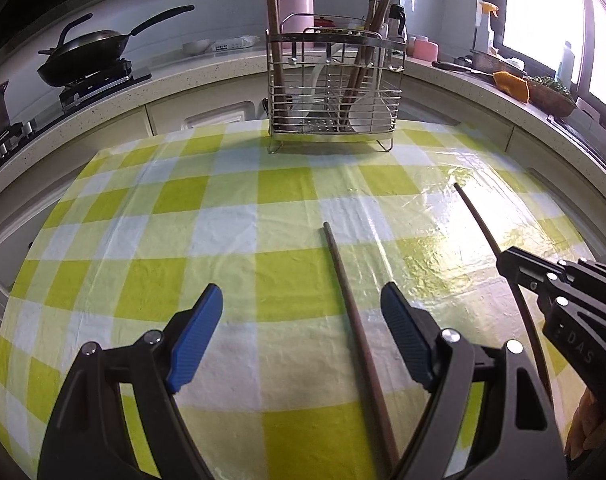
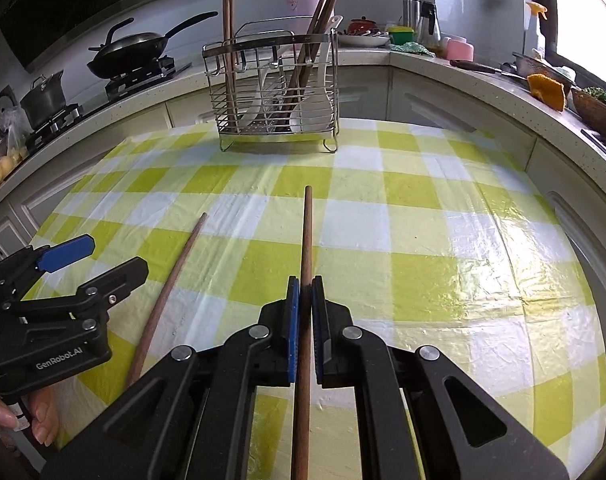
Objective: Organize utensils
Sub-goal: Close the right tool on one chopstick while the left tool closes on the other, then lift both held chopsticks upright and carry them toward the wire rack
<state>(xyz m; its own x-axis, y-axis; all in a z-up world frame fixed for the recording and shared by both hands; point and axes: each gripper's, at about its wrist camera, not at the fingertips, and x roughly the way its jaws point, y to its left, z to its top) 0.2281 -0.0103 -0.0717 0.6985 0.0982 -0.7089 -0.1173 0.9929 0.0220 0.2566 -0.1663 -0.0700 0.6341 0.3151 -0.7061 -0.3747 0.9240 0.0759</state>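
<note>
Your right gripper (image 2: 305,284) is clamped on one wooden chopstick (image 2: 306,240); your left gripper (image 1: 301,300) hangs wide open over the second chopstick (image 1: 345,292) lying on the checked tablecloth (image 1: 143,240). Straight ahead of both stands the wire utensil rack (image 2: 275,92), nothing between.

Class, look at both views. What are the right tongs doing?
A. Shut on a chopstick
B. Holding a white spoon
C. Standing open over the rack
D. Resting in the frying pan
A: the right tongs are shut, their blue pads pressed on a chopstick, while a second chopstick lies on the cloth.
</note>
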